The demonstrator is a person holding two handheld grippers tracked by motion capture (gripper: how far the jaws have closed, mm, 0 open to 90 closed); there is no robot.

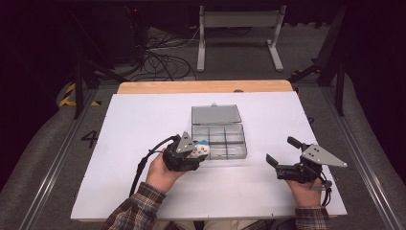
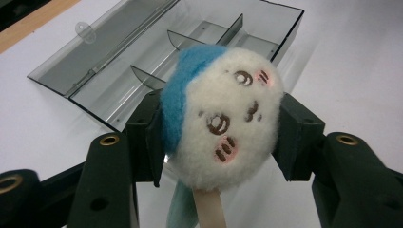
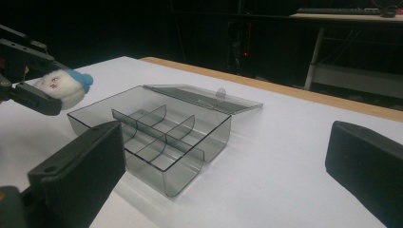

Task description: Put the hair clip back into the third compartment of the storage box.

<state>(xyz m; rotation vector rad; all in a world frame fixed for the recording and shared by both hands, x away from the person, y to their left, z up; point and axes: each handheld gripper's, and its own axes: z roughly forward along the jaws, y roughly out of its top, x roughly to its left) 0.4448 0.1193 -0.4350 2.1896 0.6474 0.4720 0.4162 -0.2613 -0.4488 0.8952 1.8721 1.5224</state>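
Note:
A small white plush toy with a blue cap and a stitched face [image 2: 223, 118] is squeezed between the black jaws of my left gripper [image 2: 218, 137]. From above, that gripper [image 1: 196, 152] hovers just left of a clear smoky plastic box [image 1: 219, 141] with several dividers and its lid [image 1: 216, 114] laid open at the back. In the right gripper view the plush toy [image 3: 62, 88] hangs at the box's [image 3: 152, 137] left corner. My right gripper [image 1: 282, 155] stands open to the right of the box, nothing between its jaws.
The box sits mid-table on a white sheet [image 1: 143, 120] with a wooden edge [image 1: 206, 86] at the back. Beyond the table lie cables [image 1: 158, 57] on the floor and a white metal stand [image 1: 239, 33]. White surface lies to the left and front.

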